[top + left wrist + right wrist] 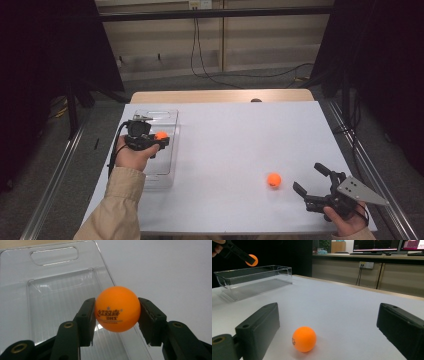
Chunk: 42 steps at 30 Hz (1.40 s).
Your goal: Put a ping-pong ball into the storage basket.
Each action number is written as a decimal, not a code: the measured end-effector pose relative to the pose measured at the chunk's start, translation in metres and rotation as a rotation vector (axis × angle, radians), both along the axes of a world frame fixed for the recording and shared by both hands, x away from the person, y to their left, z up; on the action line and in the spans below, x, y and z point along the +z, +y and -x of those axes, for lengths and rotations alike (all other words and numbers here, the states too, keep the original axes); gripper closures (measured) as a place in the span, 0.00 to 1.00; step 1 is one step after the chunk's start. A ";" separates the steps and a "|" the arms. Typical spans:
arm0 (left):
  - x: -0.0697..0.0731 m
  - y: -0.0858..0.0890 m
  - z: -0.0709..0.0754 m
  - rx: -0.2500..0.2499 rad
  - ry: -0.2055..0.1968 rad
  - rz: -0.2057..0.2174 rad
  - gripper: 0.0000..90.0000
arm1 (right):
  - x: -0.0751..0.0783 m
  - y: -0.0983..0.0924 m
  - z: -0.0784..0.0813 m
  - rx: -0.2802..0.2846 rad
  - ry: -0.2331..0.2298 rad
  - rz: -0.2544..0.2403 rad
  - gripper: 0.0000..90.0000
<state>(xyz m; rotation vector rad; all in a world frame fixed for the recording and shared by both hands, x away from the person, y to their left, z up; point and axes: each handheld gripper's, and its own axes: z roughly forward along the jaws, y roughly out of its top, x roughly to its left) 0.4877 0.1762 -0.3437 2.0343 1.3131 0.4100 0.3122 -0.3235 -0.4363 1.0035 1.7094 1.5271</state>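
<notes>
An orange ball (117, 309) printed with a DHS mark is clamped between the two black jaws of the left hand-held gripper (159, 140), and it is held in the air over the clear plastic bin (170, 120) that stands at the left side of the white bench (235, 140); seen from the left gripper view, the ball hangs above the bin's right-hand wall rather than squarely over its floor. In the right gripper view the same ball is seen raised above the bin's rim, apart from it. No ball can be made out inside the bin, whose ribbed floor looks bare as far as it is shown. A second orange ball (273, 180) rests on the bench toward the right, well apart from the bin. The right hand-held gripper (311, 179) is held low, just beside this second ball, with its jaws spread wide and pointed at it; in the right gripper view the ball (304, 339) lies between the two jaws but is touched by neither. The work is judged to be about midway: one ball has been lifted and brought to the bin but is not yet released, and the other is not yet gripped. What is left, by this reading, is for the first ball to be let go over the bin's floor and for the second to be grasped, carried across and dropped in as well.
</notes>
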 end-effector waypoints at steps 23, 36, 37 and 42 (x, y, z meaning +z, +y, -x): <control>-0.009 0.013 0.001 0.035 0.001 -0.008 0.57 | 0.000 0.002 0.000 0.007 0.004 0.007 0.05; -0.013 0.015 0.001 0.037 0.002 -0.019 0.57 | 0.000 0.002 0.000 0.007 0.005 0.008 0.05; -0.014 0.015 0.001 0.033 0.004 -0.022 0.57 | 0.000 0.002 0.000 0.007 0.005 0.008 0.05; -0.015 0.014 0.001 0.043 0.006 -0.011 0.57 | 0.000 0.002 0.000 0.003 0.004 0.002 0.05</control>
